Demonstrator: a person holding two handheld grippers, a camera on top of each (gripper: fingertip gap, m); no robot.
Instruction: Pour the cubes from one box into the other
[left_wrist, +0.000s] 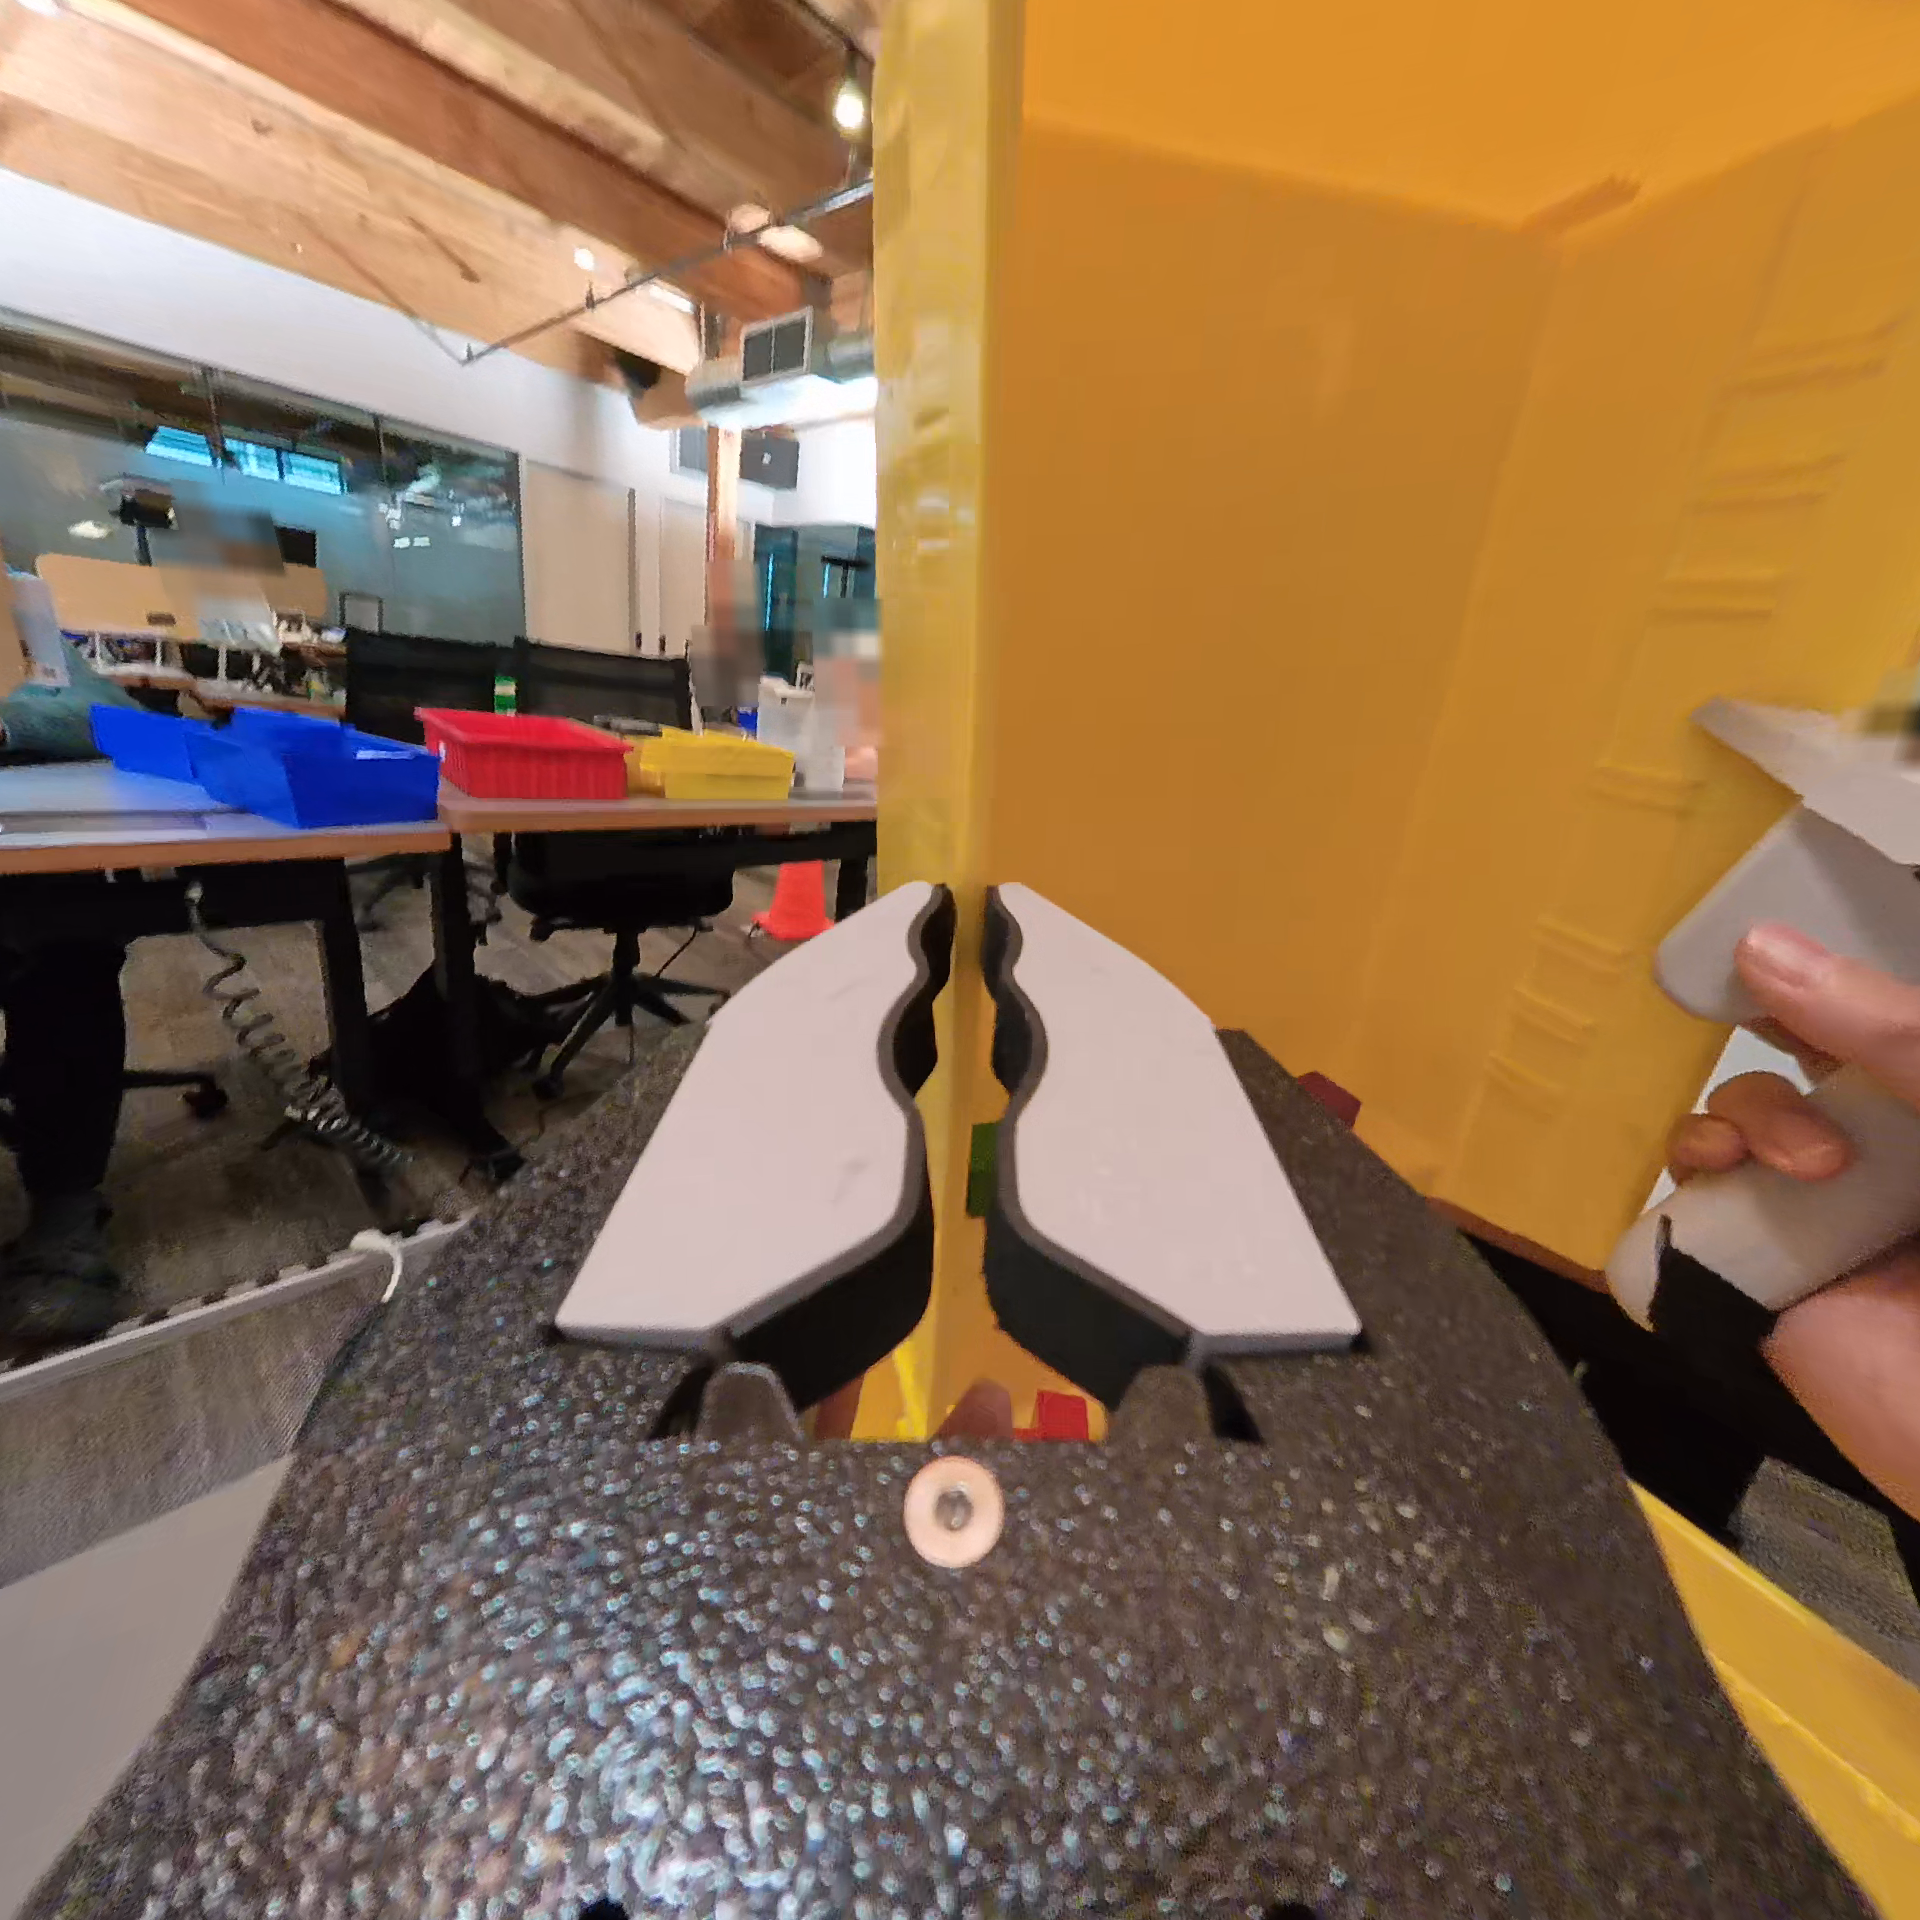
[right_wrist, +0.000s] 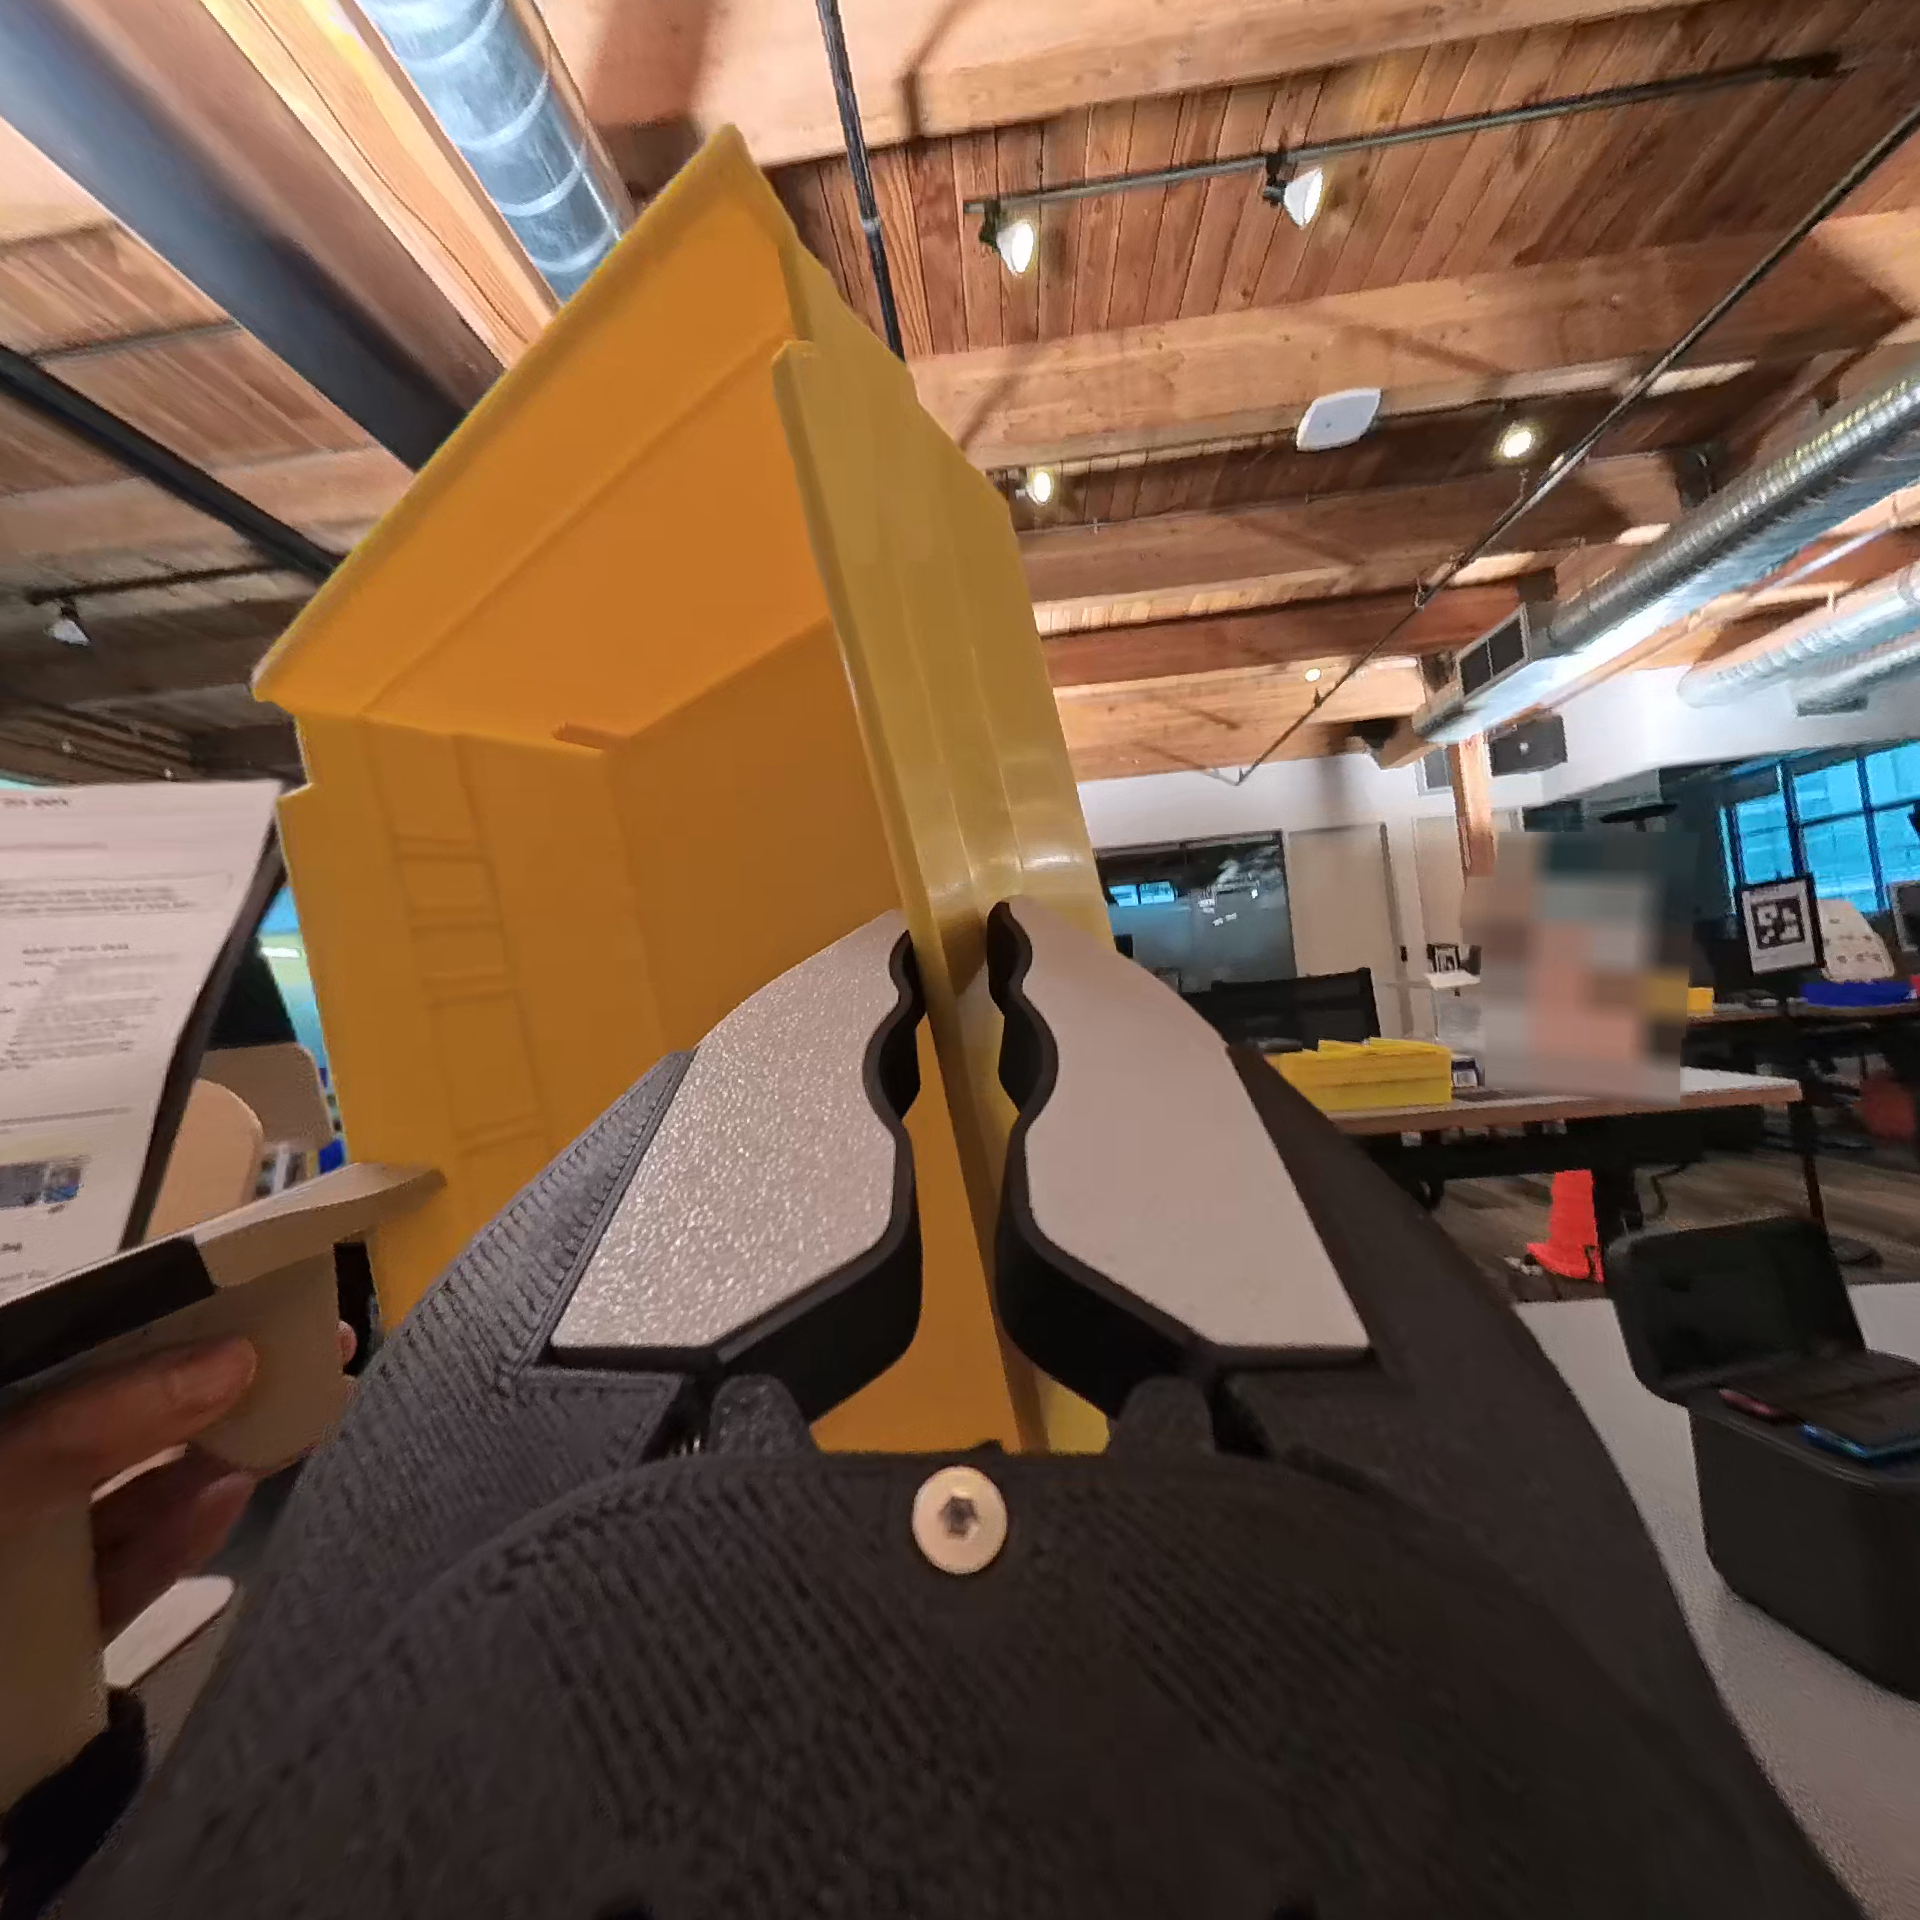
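Two hand-held grippers on one yellow box (left_wrist: 1247, 623), each clamped on a side wall. Left hand-held gripper (left_wrist: 968, 904): jaws nearly closed, wall edge pinched between them, running toward 12 o'clock. Right hand-held gripper (right_wrist: 951, 920): same, nipped on the opposite wall. Box tipped high, ceiling behind it, long axis near vertical, open side facing across from the left view toward 3 o'clock. Inside looks empty in both views. Cubes (left_wrist: 1060, 1408), red and green, glimpsed low at 6 o'clock between the left fingers. Second yellow box, rim (left_wrist: 1787, 1662), at 5 o'clock below. Likely pour near done; next move hinges on bringing the box back down level, both arms equally near. Can't tell if any cubes remain stuck.
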